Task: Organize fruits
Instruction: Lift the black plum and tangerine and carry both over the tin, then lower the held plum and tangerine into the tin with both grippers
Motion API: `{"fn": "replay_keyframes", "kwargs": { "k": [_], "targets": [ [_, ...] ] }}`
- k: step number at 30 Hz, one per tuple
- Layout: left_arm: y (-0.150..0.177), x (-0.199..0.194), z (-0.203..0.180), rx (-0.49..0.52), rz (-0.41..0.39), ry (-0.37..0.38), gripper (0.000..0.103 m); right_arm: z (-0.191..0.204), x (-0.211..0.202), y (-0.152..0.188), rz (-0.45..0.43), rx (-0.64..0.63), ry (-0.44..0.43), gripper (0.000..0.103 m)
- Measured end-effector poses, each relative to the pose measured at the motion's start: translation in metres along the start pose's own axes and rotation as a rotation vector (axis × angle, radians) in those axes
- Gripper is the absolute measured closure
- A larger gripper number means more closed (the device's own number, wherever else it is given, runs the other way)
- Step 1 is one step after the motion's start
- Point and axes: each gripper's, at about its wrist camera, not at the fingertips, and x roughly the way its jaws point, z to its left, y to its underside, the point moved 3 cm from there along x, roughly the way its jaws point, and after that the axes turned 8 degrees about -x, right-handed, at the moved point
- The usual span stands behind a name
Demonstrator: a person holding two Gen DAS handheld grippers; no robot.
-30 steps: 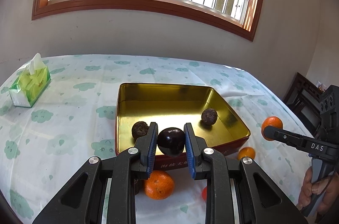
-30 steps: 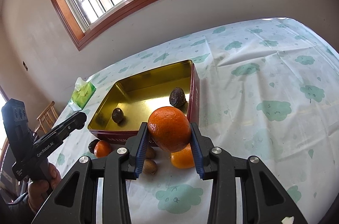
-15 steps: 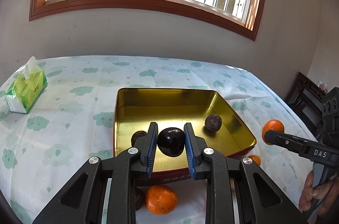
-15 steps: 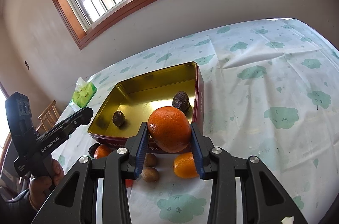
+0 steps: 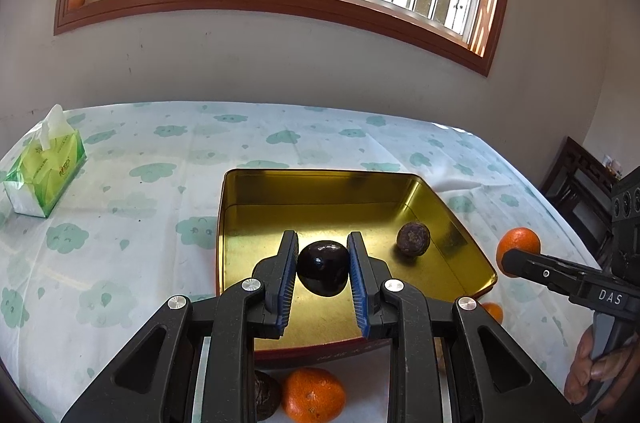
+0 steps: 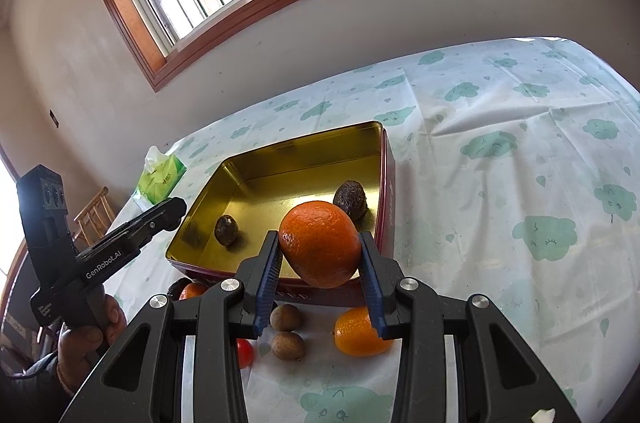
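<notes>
Left claw (image 5: 323,273): closed on a smooth dark purple fruit (image 5: 323,273), probably a passion fruit, pinched between both blue pads and held above the near part of the gold tin tray (image 5: 320,191). In the right wrist view this claw (image 6: 176,209) shows side-on at the tray's left edge; its grip cannot be read from there.

Right claw (image 6: 320,255): closed on a mandarin (image 6: 320,243), both pads against its sides, held over the tray's near right corner. The left wrist view shows the same mandarin (image 5: 518,247) at that claw's tip, right of the tray.

Tray contents: two wrinkled dark passion fruits on the gold floor, one (image 6: 350,200) near the right wall, one (image 6: 227,230) toward the left side.

Counter (image 6: 520,183), under a white cloth printed with green clouds, carries loose fruit just in front of the tray's near red wall: a second mandarin (image 6: 362,333), two small brown round fruits (image 6: 285,317) (image 6: 288,346), a small red fruit (image 6: 245,353) partly hidden by the claw, and a third mandarin (image 5: 313,397) touching or just beside a dark fruit (image 5: 266,397).

A green tissue pack (image 5: 46,175) stands far left, well apart from the tray.
</notes>
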Motion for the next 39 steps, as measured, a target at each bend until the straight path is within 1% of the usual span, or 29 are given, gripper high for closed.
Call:
{"fn": "replay_keyframes", "kwargs": {
  "k": [19, 39],
  "targets": [
    [-0.001, 0.024, 0.003, 0.006, 0.032, -0.010, 0.077, 0.000, 0.022, -0.005, 0.023, 0.000, -0.017, 0.068],
    [-0.004, 0.038, 0.006, 0.003, 0.051, -0.017, 0.077, -0.003, 0.037, -0.008, 0.043, 0.008, -0.025, 0.068]
  ]
}}
